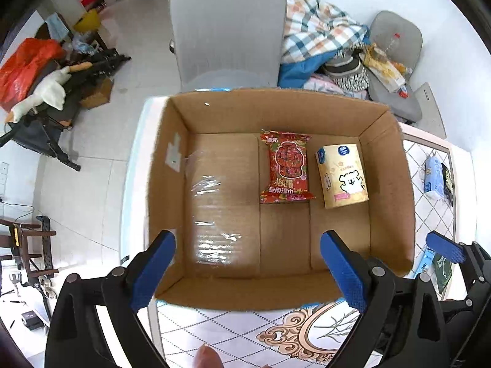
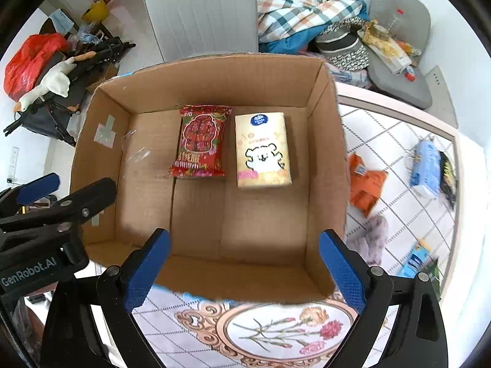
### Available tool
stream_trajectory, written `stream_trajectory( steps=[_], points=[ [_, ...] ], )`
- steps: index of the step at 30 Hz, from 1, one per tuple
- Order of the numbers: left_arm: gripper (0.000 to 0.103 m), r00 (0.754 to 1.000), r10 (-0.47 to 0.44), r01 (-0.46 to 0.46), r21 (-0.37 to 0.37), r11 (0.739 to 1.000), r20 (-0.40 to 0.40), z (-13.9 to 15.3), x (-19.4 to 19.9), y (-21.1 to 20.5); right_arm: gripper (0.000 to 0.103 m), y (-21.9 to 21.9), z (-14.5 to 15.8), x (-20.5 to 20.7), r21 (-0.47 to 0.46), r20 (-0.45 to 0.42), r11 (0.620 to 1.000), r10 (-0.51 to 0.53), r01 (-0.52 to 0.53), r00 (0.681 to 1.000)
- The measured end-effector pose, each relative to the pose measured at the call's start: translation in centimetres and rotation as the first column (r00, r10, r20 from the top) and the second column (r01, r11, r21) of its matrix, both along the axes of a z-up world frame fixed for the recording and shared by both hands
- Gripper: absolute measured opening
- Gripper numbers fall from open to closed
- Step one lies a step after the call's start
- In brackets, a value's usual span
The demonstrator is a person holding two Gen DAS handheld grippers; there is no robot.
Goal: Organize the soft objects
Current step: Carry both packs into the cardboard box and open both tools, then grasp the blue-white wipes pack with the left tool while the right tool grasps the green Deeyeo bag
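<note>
Two hand-held claws poised above a cardboard box (image 2: 325, 159) on a patterned table (image 2: 399, 141). The left gripper (image 1: 248, 270) has its jaws spread wide with nothing between them; the right gripper (image 2: 245, 266) stands likewise, fully apart and empty. Both hover over the near rim of the box, side by side, the left one's arm visible at the left margin of the right wrist view.

Contents already stowed: a red wet-wipe packet (image 2: 201, 142) and a cream tissue pack (image 2: 262, 150) lie flat on the box floor, ahead of both claws, just beside each other with long edges parallel. The floor to the left of the red packet is bare apart from a strip of clear tape.

Items still outside: to the right of the right claw, beyond the box wall, lie an orange packet (image 2: 365, 184), a grey crumpled cloth (image 2: 373, 239), a light blue pack (image 2: 425, 165) and a further blue-and-green pack (image 2: 419, 260) nearest the claw's right finger.

Judgement of the step: the right claw appears best placed to fetch the next item. A good pick would swing right clear of the box wall, descend with jaws straddling the packet's narrow width, and close gently. The cloth will likely bunch, so grip it at its thickest fold. Place each alongside the existing row, filling leftward.
</note>
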State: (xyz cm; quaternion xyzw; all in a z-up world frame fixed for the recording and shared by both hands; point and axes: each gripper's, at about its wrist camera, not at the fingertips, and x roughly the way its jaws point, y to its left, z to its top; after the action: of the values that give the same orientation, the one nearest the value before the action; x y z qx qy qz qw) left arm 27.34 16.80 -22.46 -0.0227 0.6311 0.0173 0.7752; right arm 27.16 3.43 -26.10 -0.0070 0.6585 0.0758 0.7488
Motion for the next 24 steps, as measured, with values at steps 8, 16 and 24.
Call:
stream_trajectory(
  steps=[8, 16, 24],
  points=[
    [0.097, 0.996, -0.012, 0.011, 0.016, 1.0, 0.089, 4.6, -4.7, -0.2, 0.099, -0.4, 5.4, -4.3, 0.014, 0.095, 1.0, -0.017, 0.016, 0.995],
    [0.097, 0.988, -0.028, 0.027, 0.008, 1.0, 0.153, 9.0, -8.1, -1.2, 0.099, -0.7, 9.2, -8.3, 0.09, 0.132, 0.996, -0.007, -0.005, 0.991],
    [0.097, 0.981, -0.171, 0.169, 0.025, 0.985, 0.09, 8.9, -8.4, -10.5, 0.099, -10.5, 10.2, -10.9, 0.145, 0.094, 0.985, -0.109, 0.095, 0.99]
  ],
)
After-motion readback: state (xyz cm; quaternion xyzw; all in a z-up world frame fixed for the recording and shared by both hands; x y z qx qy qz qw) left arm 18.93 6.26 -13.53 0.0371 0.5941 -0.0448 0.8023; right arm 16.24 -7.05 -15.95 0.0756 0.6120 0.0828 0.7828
